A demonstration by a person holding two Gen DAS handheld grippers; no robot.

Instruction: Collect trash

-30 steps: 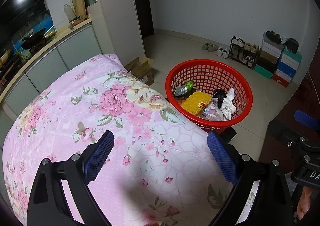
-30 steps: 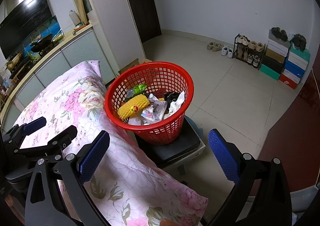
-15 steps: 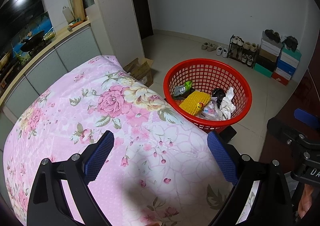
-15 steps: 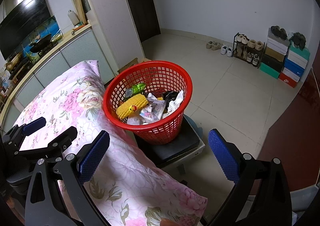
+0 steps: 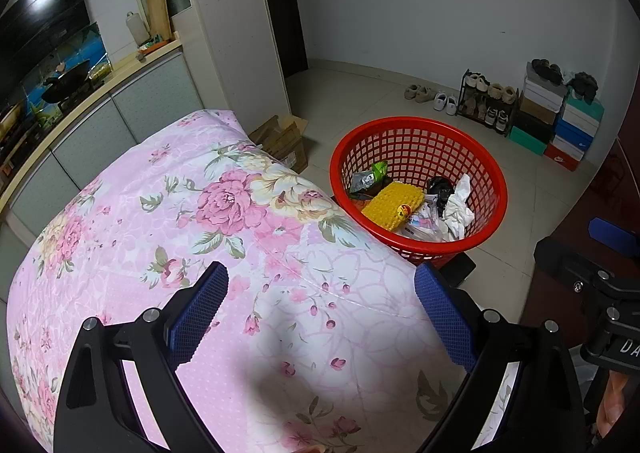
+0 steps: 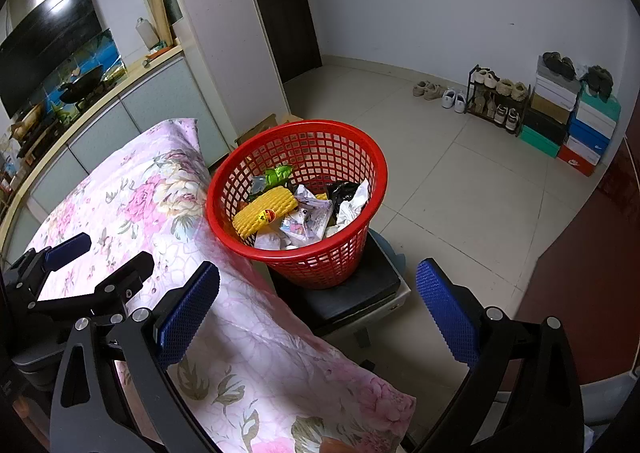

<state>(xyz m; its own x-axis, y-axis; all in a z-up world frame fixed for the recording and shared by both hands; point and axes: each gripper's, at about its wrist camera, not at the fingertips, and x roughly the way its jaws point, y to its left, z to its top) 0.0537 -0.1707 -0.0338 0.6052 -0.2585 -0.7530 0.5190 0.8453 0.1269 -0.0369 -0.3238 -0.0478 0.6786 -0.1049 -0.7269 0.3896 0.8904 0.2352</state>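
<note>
A red mesh basket (image 5: pixel 420 133) (image 6: pixel 300 133) stands on a dark stool (image 6: pixel 360 293) beside the table. In it lie a yellow corn-shaped wrapper (image 5: pixel 394 203) (image 6: pixel 264 211), a green packet (image 5: pixel 370 177), a black bag (image 5: pixel 440 187) and crumpled white paper (image 5: pixel 460 209). My left gripper (image 5: pixel 320 313) is open and empty above the pink floral tablecloth (image 5: pixel 180 233). My right gripper (image 6: pixel 318 313) is open and empty, over the table's edge, nearer than the basket. The left gripper also shows in the right wrist view (image 6: pixel 80 277).
A cardboard box (image 5: pixel 284 141) sits on the floor behind the table. A counter with grey cabinets (image 5: pixel 100 121) runs along the left. A shoe rack (image 5: pixel 488 105) and stacked shoe boxes (image 5: pixel 560 125) line the far wall. Tiled floor (image 6: pixel 460 173) lies to the right.
Both views have shifted only slightly. Both grippers stay open and empty.
</note>
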